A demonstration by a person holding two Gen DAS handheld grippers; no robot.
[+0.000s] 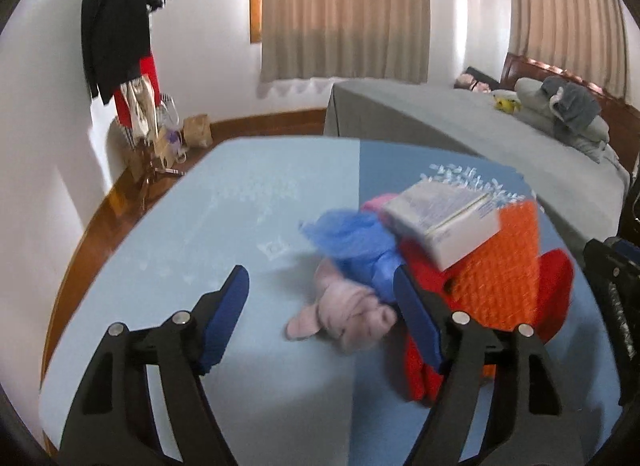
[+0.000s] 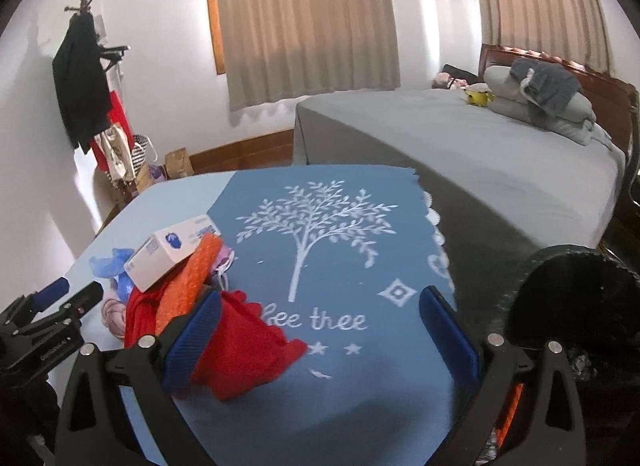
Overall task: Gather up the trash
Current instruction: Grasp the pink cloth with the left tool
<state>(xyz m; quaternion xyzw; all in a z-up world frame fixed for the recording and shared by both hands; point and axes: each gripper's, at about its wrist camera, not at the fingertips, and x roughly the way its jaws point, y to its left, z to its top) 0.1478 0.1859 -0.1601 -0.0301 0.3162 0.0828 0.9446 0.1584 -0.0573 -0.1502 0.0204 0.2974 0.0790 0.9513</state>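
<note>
Clearly the trash sits in one heap on the counter (image 1: pixel 168 266), which wears a blue cloth: a white carton (image 1: pixel 442 221) tilted on top, an orange textured piece (image 1: pixel 504 266) under it, a red cloth (image 2: pixel 244 342) spreading towards the near edge, a crumpled blue glove (image 1: pixel 352 238) and a pinkish wad (image 1: pixel 352 318) on the heap's left side. The black bin (image 2: pixel 580 298) stands at the near right, just off the counter's edge – only the right wrist view shows it.

The left gripper (image 1: pixel 320 306) has its jaws spread wide and empty, hovering near the pink wad and blue glove, the right pad just beside the glove. The right gripper (image 2: pixel 320 338) is likewise wide open and holds nothing, its left pad against the red cloth.

To do this pick well, I would take one soft piece at a time – the pink wad is the natural first target for the left gripper. Centre it between the pads, come down low so they close on bulk and not a loose fold, and avoid nudging the carton, which looks likely to slide off. Then carry it across to the bin
</note>
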